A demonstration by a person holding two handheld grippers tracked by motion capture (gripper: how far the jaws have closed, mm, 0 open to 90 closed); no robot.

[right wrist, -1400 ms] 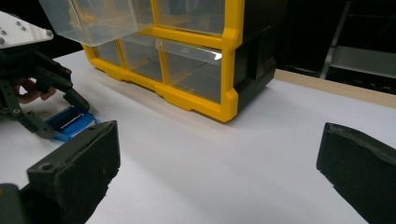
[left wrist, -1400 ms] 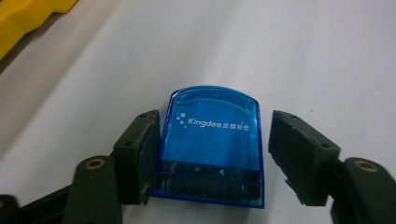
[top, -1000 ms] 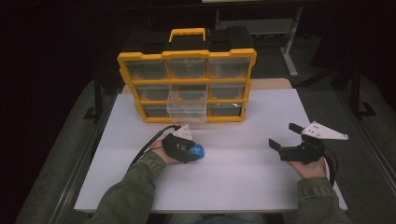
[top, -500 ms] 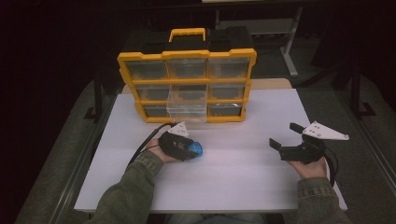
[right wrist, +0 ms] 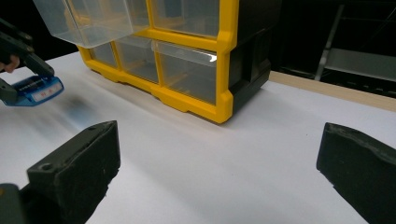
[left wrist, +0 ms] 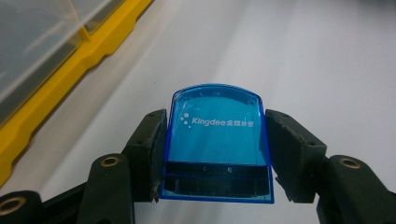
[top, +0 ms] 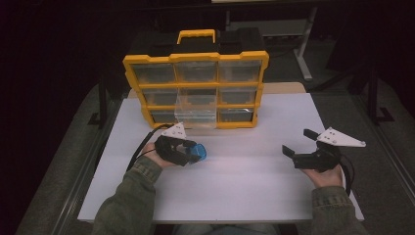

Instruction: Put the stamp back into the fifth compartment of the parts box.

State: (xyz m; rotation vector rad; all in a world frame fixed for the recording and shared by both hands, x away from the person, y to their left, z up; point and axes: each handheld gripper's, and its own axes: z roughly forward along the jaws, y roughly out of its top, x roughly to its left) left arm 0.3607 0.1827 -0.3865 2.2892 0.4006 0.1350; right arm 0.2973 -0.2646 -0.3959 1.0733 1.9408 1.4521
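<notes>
The white rectangular worktop (top: pixel 254 196) is seen stretched from the near edge to the far edge, and at the middle of its far edge the yellow-framed plastic organiser with clear drawers and a yellow carry handle (top: pixel 195 58) is stood upright, its drawer fronts turned toward the person. From the middle column of that organiser one clear plastic drawer (top: pixel 196 110) is seen pulled out over the worktop, while the others are pushed in. In the right gripper view the same organiser (right wrist: pixel 196 60) is shown at an angle, its yellow corner resting on the white surface.

Nearer the left edge, just in front of the open drawer, the left gripper (top: pixel 188 152) is held in the person's left hand, and its jaws are clamped on the small translucent blue plastic block with white lettering (top: pixel 197 152). In the left gripper view that blue block (left wrist: pixel 217 140) is pinched by its two long sides, one black pad pressed to each side, with the worktop below it; whether it is touching the worktop cannot be told. Toward the right edge, well apart from the block, the right gripper (top: pixel 298 148) is held just above the worktop, its jaws spread wide with nothing between them.
</notes>
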